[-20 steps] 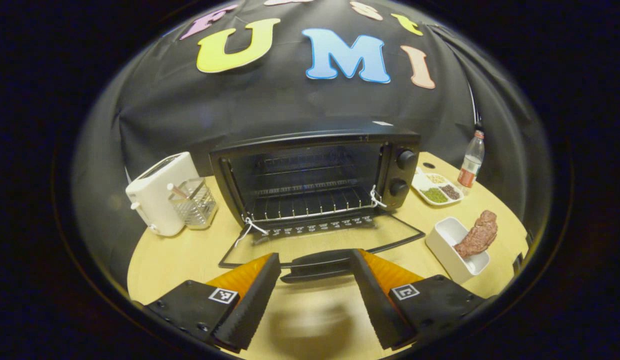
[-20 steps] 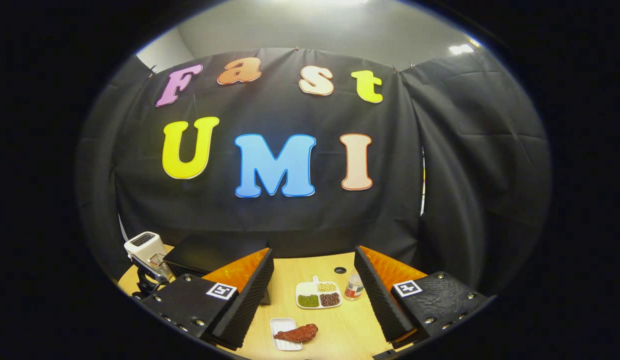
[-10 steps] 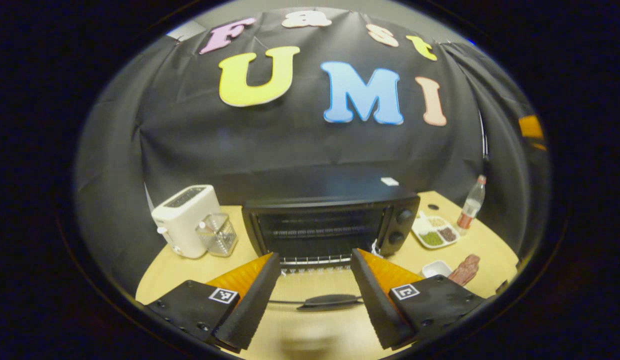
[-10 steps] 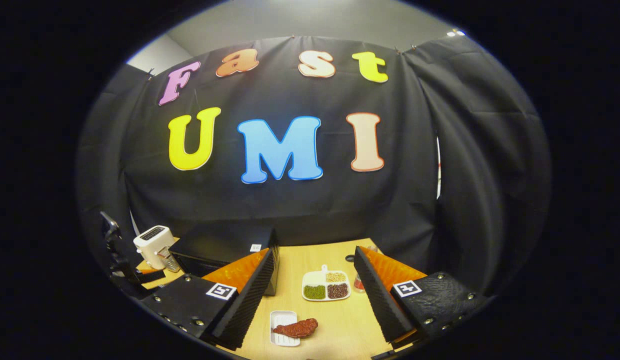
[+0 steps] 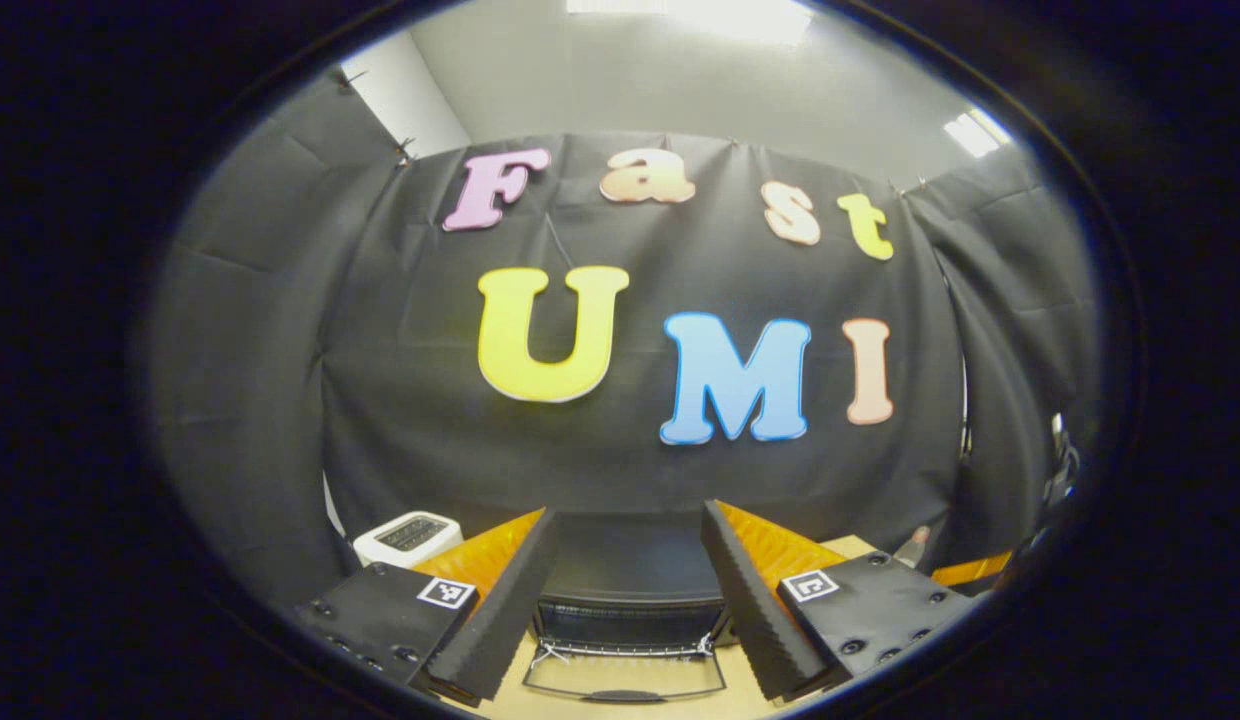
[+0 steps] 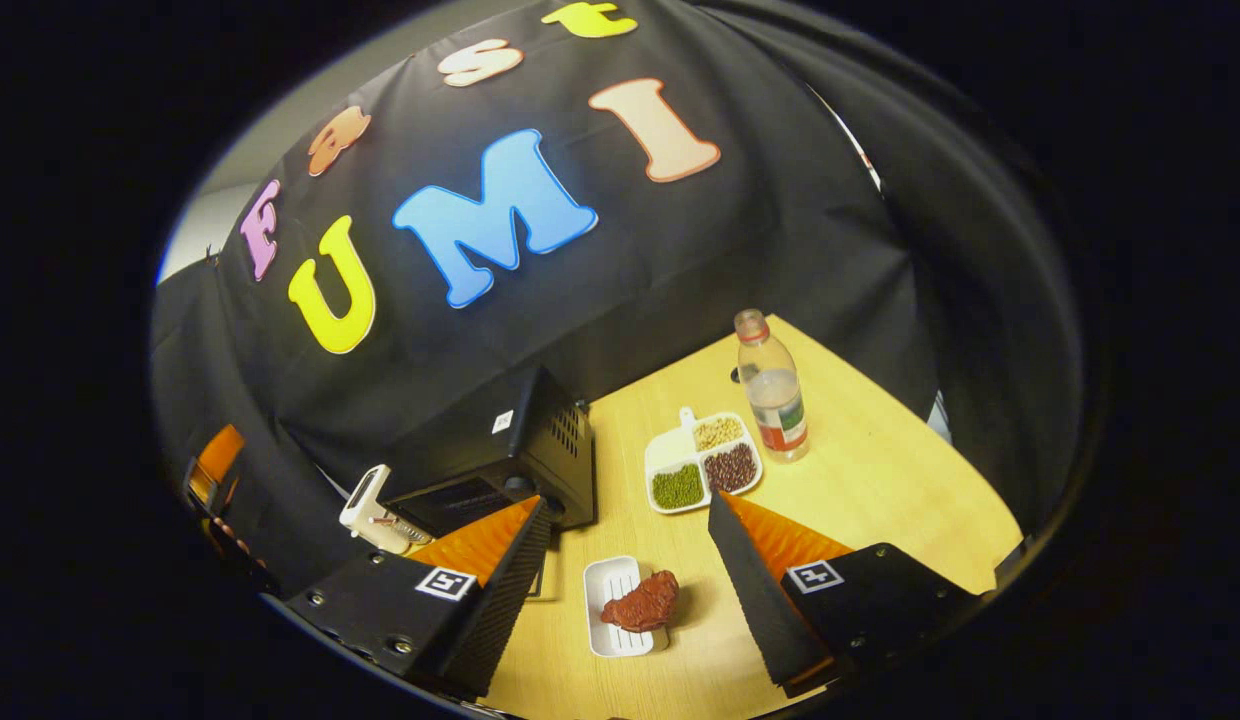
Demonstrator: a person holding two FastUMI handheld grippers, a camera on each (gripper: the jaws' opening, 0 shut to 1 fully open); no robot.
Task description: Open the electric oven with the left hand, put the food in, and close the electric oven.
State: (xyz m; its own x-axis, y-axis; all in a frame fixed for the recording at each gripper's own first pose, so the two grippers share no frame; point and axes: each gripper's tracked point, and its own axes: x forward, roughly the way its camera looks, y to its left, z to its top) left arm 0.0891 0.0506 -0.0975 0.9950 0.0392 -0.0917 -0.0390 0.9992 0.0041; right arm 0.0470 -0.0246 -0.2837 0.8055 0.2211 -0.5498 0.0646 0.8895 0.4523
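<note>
no readable text, labels unreadably small

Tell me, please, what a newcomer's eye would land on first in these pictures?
Probably the black electric oven at the back of the wooden table, its glass door folded down flat in the left gripper view. Next, the reddish-brown meat lying across a white dish, between the open right tool fingers.

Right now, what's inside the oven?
Oven door lies open flat. In the left gripper view, a wire rack shows at the front; the cavity behind it is too dark to judge. Meat lies on its white tray.
</note>
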